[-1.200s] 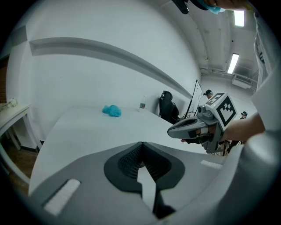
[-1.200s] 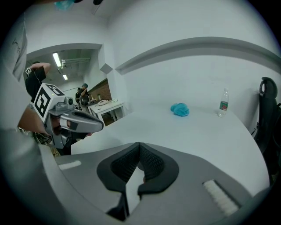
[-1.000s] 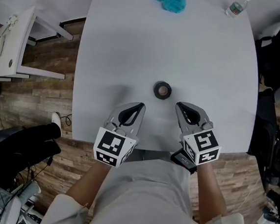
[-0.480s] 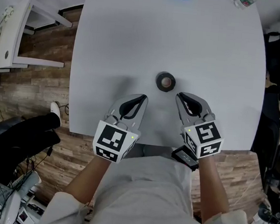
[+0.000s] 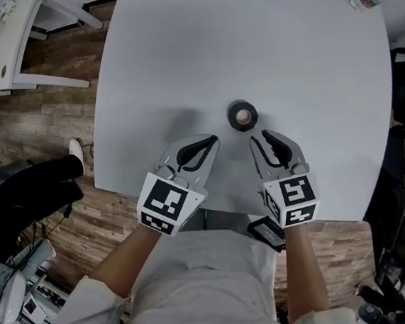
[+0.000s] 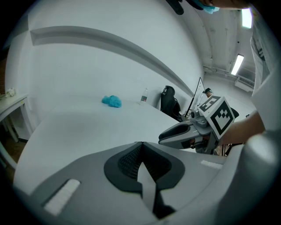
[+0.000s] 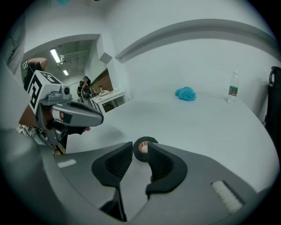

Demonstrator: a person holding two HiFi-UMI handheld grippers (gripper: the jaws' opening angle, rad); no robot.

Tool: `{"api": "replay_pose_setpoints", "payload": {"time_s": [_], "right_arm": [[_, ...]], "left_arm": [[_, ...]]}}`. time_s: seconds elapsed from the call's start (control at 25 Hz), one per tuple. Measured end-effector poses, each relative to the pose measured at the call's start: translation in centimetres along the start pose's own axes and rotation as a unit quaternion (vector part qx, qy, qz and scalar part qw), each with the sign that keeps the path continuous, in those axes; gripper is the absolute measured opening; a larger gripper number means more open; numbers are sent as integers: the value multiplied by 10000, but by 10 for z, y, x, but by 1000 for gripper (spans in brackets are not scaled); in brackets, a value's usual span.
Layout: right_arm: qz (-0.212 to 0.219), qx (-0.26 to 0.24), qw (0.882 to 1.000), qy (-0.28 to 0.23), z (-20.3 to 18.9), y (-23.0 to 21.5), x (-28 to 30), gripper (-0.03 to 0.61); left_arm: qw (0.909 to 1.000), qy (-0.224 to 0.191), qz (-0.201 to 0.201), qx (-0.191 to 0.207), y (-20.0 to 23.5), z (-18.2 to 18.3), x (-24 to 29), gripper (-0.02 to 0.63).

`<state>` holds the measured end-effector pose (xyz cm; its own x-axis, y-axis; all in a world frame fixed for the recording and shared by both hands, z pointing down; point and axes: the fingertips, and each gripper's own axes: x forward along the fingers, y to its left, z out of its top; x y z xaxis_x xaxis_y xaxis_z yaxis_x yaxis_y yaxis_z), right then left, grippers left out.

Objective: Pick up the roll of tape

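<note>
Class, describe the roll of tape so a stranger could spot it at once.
On the large white table, midway across and towards the near edge, lies a small black roll of tape. It is the only dark ring; the blue cloth and clear plastic bottle sit far back.

Black roll of tape [image 5: 242, 116] flat on white table [image 5: 162, 61].

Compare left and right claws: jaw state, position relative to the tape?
Left claw is shut; right claw is open, jaws having just been opening, nothing between them. The roll of tape lies just ahead of the right claw's tips; the left claw's tips sit farther, to its left. Both are over the table's near edge.
</note>
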<state>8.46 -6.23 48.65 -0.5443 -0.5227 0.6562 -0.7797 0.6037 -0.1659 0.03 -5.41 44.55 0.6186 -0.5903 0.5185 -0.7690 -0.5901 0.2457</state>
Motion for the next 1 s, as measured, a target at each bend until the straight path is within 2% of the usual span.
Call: {"api": "replay_pose_setpoints", "payload": {"time_s": [0.56, 0.76, 1.0], "right_arm": [[-122, -118, 9991, 393, -13, -9, 44, 311], [-158, -171, 9986, 480, -18, -14, 55, 357], [-170, -263, 9977, 607, -23, -15, 69, 370]], "left_arm": [[9996, 236, 8, -141, 16, -22, 8, 18], [9993, 301, 44, -207, 19, -29, 12, 18], [9991, 343, 69, -246, 25, -34, 15, 18]]}}
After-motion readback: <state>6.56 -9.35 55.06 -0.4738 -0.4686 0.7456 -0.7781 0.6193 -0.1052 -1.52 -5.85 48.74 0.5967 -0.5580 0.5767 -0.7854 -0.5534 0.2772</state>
